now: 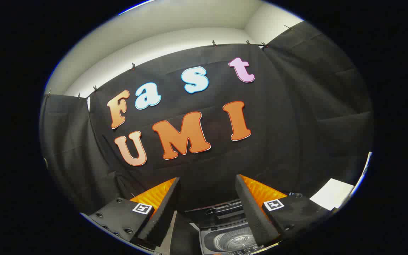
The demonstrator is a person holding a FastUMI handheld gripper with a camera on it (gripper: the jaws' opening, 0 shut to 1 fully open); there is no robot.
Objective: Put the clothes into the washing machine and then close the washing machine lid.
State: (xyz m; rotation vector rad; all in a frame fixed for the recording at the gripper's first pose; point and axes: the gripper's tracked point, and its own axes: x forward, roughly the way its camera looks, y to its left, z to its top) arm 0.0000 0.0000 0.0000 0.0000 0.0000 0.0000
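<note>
The fingers [207, 198] are spread wide, nothing held between them. The washing machine [230, 239] is seen at lower centre, lid [221, 212] raised, drum facing upward.

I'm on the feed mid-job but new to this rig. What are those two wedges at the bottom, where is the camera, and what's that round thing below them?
The camera rides on a hand-held gripper and looks forward along its two fingers, the wedges you see. They stand wide apart, so the gripper is open and holds nothing. Between the fingers and below them is a small top-loading washing machine. Its lid is raised at the back, and you look down into the ribbed drum. No clothes are visible inside it from here. Behind everything hangs the booth's black cloth wall. A white sheet-like thing lies off to the right beyond the fingers; I cannot tell what it is.
</note>
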